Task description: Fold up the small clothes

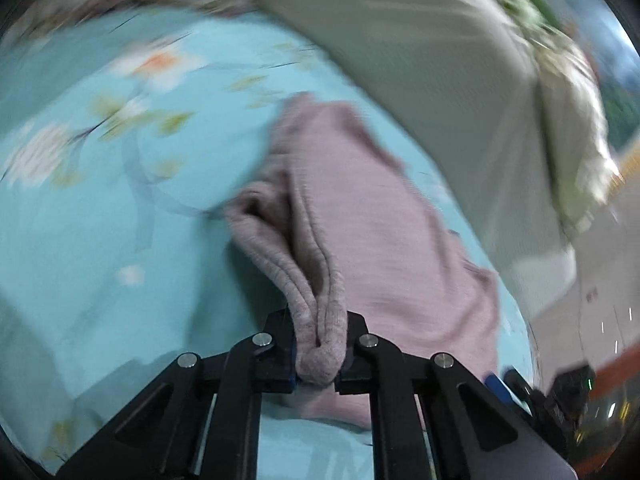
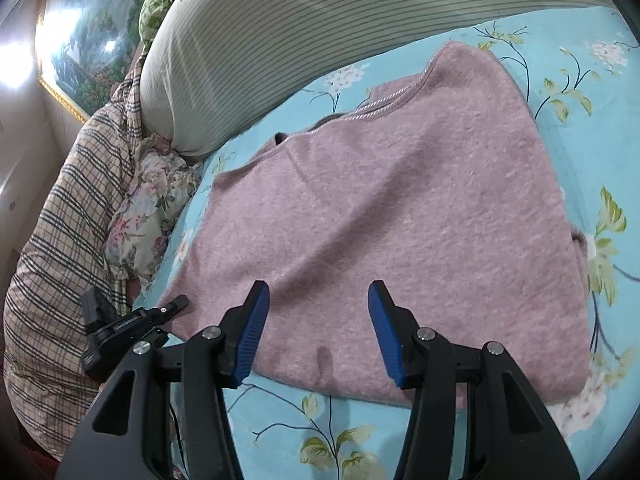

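Note:
A pink knit sweater (image 2: 400, 200) lies spread on the light blue floral bedsheet (image 2: 592, 152), neckline toward the far side. My left gripper (image 1: 318, 354) is shut on a bunched fold of the pink sweater (image 1: 340, 208), which trails away from the jaws; this view is motion-blurred. My right gripper (image 2: 318, 320) is open and empty, its blue pads (image 2: 256, 332) hovering over the sweater's near edge. The left gripper also shows in the right wrist view (image 2: 176, 304) at the sweater's left edge.
A striped grey-green pillow (image 2: 280, 28) lies along the far side of the bed. A plaid quilt (image 2: 60, 240) and a floral cloth (image 2: 152, 204) are piled at the left. A framed landscape picture (image 2: 92, 24) hangs on the wall.

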`<state>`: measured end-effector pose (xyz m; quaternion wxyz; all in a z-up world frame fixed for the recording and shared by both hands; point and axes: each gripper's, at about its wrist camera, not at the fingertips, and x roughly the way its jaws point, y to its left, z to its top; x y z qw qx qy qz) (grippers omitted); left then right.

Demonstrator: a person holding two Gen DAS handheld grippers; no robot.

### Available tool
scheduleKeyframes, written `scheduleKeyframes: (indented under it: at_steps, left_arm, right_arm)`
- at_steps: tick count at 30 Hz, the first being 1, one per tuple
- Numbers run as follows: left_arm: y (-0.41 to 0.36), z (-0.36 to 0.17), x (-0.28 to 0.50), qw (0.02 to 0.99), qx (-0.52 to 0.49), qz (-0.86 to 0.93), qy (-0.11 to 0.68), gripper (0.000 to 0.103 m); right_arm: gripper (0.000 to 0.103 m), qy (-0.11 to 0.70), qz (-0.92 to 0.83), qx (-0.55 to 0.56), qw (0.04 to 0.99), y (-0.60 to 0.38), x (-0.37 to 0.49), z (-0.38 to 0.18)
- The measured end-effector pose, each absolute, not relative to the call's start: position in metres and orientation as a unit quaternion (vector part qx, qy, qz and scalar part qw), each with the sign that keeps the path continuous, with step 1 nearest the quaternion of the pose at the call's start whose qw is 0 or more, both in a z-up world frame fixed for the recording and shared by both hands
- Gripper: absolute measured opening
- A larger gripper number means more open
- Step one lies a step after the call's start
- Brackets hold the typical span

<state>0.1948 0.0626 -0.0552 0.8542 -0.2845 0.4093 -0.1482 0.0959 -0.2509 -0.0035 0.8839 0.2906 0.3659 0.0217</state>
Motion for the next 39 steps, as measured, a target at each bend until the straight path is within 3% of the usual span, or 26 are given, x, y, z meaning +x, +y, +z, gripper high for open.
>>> scheduleKeyframes:
  at_steps: [5,10,12,14,25,28,29,31,39]
  left_arm:
    - [-0.004,-0.019,0.185,0.876,-0.193,-0.224,0.382,0.010]
    - [-0.080,-0.016,0.169,0.884,-0.068,-0.268,0.377,0.010]
    - [-0.100,-0.027,0.166,0.880,-0.041,-0.275,0.386,0.010]
    - [-0.111,-0.040,0.168,0.873,-0.028,-0.274,0.404,0.010]
    - [-0.093,-0.051,0.174,0.856,-0.074,-0.292,0.420,0.010]
    - [-0.095,-0.055,0.179,0.856,-0.067,-0.289,0.422,0.010]
    - [-0.098,-0.056,0.179,0.857,-0.065,-0.288,0.422,0.010]
    - [-0.100,-0.054,0.180,0.858,-0.062,-0.286,0.422,0.010]
    - [-0.116,-0.017,0.164,0.848,-0.076,-0.333,0.405,0.010]
  right_arm:
    - [0.053,0.365,0.058,0.318,0.873,-0.266,0.111,0.011]
    - [0.053,0.381,0.121,0.341,0.851,-0.279,0.152,0.014]
    - [0.060,0.394,0.137,0.345,0.841,-0.280,0.174,0.009]
    - [0.069,0.408,0.153,0.349,0.829,-0.278,0.199,0.002]
    - [0.069,0.450,0.147,0.308,0.825,-0.254,0.289,-0.029]
    - [0.054,0.439,0.144,0.300,0.835,-0.249,0.303,-0.023]
    - [0.035,0.438,0.139,0.294,0.838,-0.247,0.308,-0.021]
    - [0.015,0.439,0.126,0.273,0.847,-0.244,0.316,-0.018]
    - [0.014,0.362,0.130,0.248,0.889,-0.271,0.271,0.044]
